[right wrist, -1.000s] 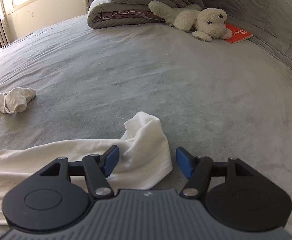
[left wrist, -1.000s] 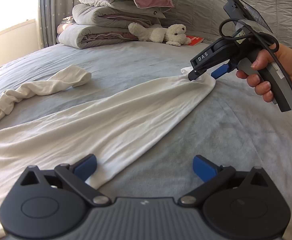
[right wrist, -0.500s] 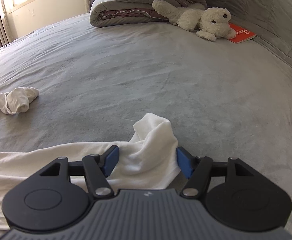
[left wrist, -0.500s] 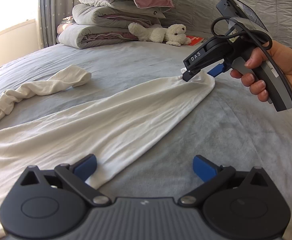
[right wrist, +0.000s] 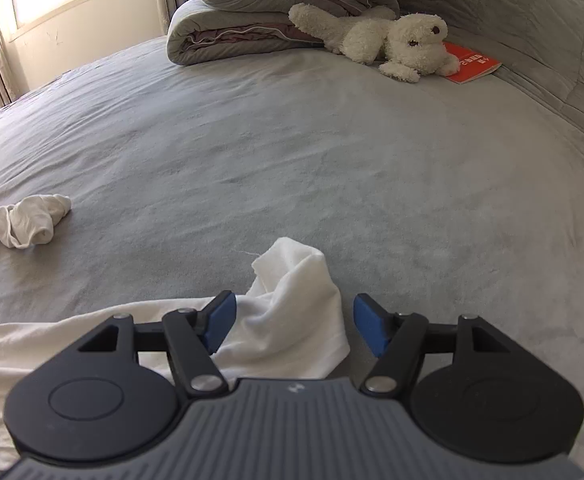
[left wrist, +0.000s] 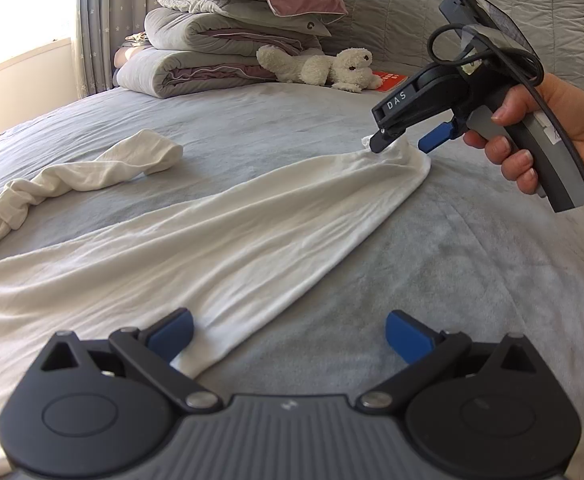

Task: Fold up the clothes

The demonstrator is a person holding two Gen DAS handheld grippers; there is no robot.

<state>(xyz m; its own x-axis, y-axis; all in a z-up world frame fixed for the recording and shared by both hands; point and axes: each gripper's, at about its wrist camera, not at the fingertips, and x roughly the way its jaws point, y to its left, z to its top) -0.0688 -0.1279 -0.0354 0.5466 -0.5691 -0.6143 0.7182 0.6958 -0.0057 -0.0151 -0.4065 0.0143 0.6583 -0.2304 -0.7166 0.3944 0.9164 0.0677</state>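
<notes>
Left wrist view: left gripper [left wrist: 287, 334] spread wide over the hem of the white shirt [left wrist: 195, 248] on the grey bed [left wrist: 472, 280]; right gripper [left wrist: 402, 142] at the shirt's far corner.

Right wrist view: right gripper [right wrist: 294, 322] jaws apart, straddling a bunched corner of the shirt [right wrist: 296, 304]; sleeve [right wrist: 23, 220] crumpled well to its left.

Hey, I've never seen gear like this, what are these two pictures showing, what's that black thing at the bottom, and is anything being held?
Each picture comes from a camera mounted on a hand-held two-finger tool, looking along its blue-tipped fingers. One shows the left gripper, open over the edge of a white long-sleeved cotton garment spread on a grey bed. The same picture shows the person's right hand holding the other tool. The right gripper is open around the garment's bunched corner, not clamped. A white plush toy, a red booklet and folded grey quilts lie behind.
</notes>
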